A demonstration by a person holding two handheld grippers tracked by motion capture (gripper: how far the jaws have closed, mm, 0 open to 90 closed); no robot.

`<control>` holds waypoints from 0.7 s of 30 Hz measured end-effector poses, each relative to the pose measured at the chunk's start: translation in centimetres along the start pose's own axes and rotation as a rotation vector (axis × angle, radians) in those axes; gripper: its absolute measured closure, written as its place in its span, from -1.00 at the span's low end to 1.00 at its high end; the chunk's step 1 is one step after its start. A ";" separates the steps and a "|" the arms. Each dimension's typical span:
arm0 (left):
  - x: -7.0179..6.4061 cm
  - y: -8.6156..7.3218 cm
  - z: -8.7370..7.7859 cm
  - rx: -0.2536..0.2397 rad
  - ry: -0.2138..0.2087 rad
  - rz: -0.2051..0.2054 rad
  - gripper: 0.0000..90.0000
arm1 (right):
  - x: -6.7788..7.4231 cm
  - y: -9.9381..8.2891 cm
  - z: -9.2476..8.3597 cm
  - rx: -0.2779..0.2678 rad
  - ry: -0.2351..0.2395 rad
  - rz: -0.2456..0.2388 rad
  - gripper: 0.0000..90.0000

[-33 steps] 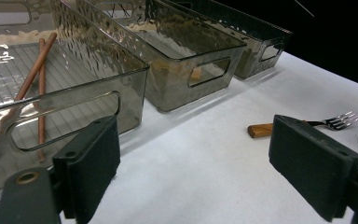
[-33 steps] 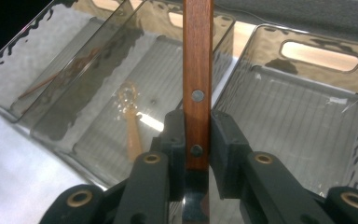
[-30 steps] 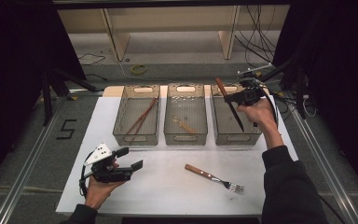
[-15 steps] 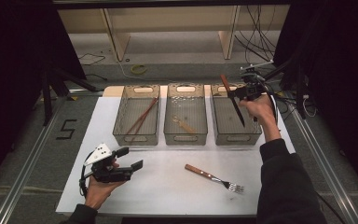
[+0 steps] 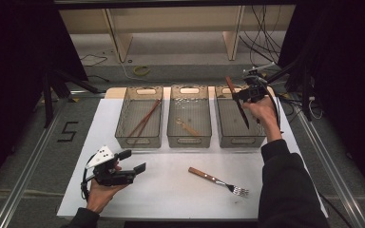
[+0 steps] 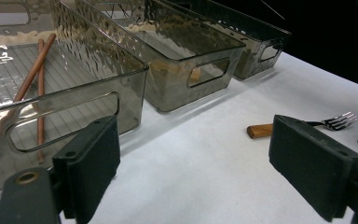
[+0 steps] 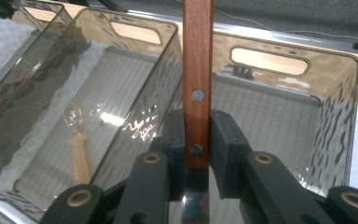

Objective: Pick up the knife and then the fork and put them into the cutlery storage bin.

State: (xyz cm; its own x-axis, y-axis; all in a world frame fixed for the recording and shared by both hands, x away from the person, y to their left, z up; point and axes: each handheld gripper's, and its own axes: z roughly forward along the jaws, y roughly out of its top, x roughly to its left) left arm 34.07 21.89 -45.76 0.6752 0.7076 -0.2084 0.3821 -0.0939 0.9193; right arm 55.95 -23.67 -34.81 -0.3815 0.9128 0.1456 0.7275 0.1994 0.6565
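Note:
A knife with a brown wooden handle [image 5: 230, 84] and a dark blade [image 5: 242, 115] hangs tilted over the right bin [image 5: 224, 127]. My right gripper [image 5: 247, 94] is shut on it. In the right gripper view the pads [image 7: 175, 140] press on both sides of the handle [image 7: 196, 70] near its rivets, above the right bin [image 7: 335, 116]. My left gripper [image 5: 133, 160] is held near the table's front left, open. Nothing is between its jaws in the left gripper view [image 6: 200, 163]. A fork [image 5: 216, 179] with a wooden handle lies on the white mat; it is also in the left gripper view [image 6: 335, 122].
Three clear grey bins stand side by side. The left bin [image 5: 123, 118] holds brown chopsticks [image 6: 32, 74]. The middle bin [image 5: 173, 116] holds a small amber spoon [image 7: 74, 135]. The white mat [image 5: 171, 190] covers the table's front. Cables and a shelf lie behind the bins.
My right gripper has shifted a little over the right bin with the knife, and the knife stands slightly steeper. The left gripper and the fork have not moved.

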 end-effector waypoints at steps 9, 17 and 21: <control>0.0 0.0 0.0 -0.003 -0.001 0.000 -0.65 | 0.3 -0.2 0.9 0.006 -0.006 -0.002 0.72; 0.0 0.0 0.0 -0.003 -0.002 0.000 -0.65 | 0.1 -0.5 1.5 0.010 -0.017 0.000 0.72; 0.0 0.0 0.0 -0.004 -0.002 0.000 -0.65 | 0.0 -0.6 1.8 0.011 -0.022 0.003 0.72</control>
State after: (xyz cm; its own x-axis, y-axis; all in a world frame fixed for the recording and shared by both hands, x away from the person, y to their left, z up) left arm 34.04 21.90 -45.72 0.6761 0.7065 -0.2091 0.3800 -0.0913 0.9204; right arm 56.50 -23.15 -36.53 -0.3669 0.9210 0.1310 0.7346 0.2005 0.6482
